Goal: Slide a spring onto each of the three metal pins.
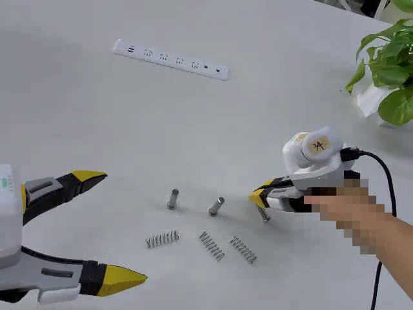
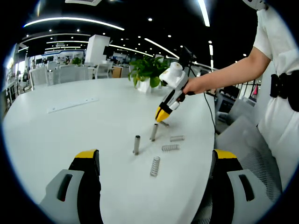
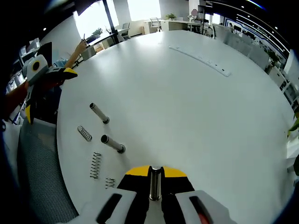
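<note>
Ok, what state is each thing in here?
left gripper: open, holding nothing.
right gripper: shut on a metal pin.
two other pins: standing on the table, no spring on either.
three springs: lying loose on the table.

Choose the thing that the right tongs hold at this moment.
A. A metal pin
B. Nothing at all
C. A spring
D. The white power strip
A: in the right gripper view the right tongs are shut on a metal pin, while all three springs lie loose on the table.
</note>
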{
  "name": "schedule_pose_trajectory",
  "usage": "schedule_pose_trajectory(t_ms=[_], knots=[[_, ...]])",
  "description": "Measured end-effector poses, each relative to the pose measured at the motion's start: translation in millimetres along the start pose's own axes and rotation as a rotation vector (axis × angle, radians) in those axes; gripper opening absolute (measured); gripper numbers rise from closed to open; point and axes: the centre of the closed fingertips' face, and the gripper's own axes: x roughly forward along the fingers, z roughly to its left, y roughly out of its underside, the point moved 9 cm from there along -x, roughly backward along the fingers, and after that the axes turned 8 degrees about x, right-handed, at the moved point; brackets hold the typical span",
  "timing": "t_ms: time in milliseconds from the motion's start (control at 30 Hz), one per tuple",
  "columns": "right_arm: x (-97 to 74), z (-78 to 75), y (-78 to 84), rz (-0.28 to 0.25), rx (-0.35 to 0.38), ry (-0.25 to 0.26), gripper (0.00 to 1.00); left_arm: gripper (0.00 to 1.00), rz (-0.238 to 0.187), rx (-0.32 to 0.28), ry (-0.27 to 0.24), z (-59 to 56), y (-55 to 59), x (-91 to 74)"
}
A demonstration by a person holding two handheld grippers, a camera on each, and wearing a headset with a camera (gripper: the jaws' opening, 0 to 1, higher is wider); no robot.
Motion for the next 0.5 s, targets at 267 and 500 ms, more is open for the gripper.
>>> schedule_pose_trajectory(t_ms=[267, 500], knots=[[-9.2, 4.0, 2.4, -0.027, -0.002, 0.006, 0.04, 0.99, 0.0, 0.005, 0.007, -1.5, -1.0, 0.6], [-15.0, 5.7, 6.9, -0.04, 0.001, 0.011, 0.04, 0.99, -0.003, 0.008, 0.01, -3.0, -1.8, 0.3]])
